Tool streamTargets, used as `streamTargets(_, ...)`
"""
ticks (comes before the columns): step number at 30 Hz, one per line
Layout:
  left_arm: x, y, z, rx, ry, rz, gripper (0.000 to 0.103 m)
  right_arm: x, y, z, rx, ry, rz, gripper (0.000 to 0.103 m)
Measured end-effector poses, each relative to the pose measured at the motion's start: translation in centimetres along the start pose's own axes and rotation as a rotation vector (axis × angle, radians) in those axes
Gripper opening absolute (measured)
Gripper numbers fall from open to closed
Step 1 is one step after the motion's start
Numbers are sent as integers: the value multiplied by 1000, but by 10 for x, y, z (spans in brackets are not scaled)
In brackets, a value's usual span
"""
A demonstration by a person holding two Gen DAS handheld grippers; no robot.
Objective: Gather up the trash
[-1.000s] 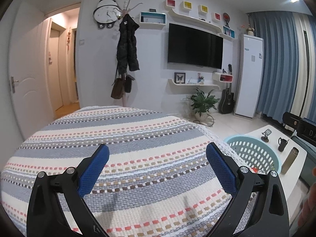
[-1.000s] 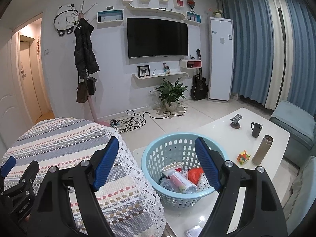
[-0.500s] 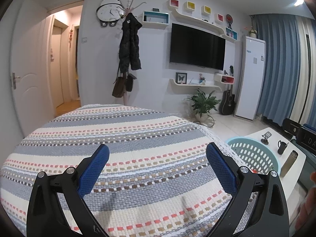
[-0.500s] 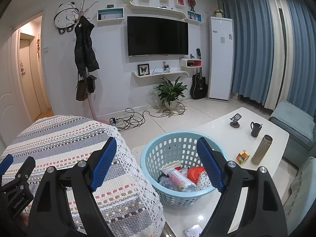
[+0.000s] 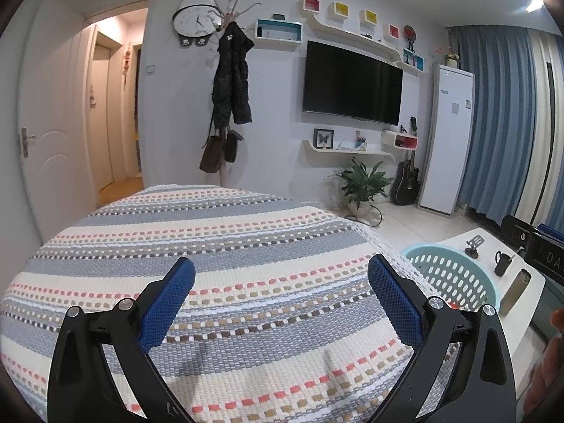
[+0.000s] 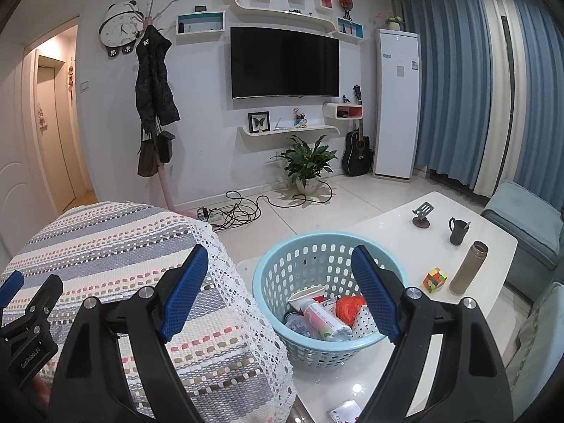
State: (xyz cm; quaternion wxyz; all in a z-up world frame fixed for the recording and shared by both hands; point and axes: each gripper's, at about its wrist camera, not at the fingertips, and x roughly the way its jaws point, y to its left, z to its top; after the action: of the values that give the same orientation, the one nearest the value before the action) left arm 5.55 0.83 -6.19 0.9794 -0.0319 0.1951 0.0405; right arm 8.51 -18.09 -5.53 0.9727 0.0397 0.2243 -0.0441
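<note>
Trash (image 6: 326,315) lying inside blue basket (image 6: 278,268) on white bench (image 6: 394,227). Right hand-held gripper (image 6: 276,294) spread apart, empty, above basket; left hand-held gripper (image 5: 280,298) likewise apart, over striped blanket (image 5: 218,232).

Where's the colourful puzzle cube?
In the right wrist view, the puzzle cube sits on the white table, between the blue basket and the metal flask.

right finger (image 6: 375,301) covers part of the basket (image 6: 271,282) and its trash (image 6: 322,317); card (image 6: 343,411) cut off at the bottom edge; hand (image 5: 544,363) blurs at the frame edge.
</note>
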Motion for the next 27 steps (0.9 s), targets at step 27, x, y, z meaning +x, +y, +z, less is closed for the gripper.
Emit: streamTargets(27, -5, -6, -1, -7, -1, 9, 95, 2, 4, 1, -14, 1, 16, 79)
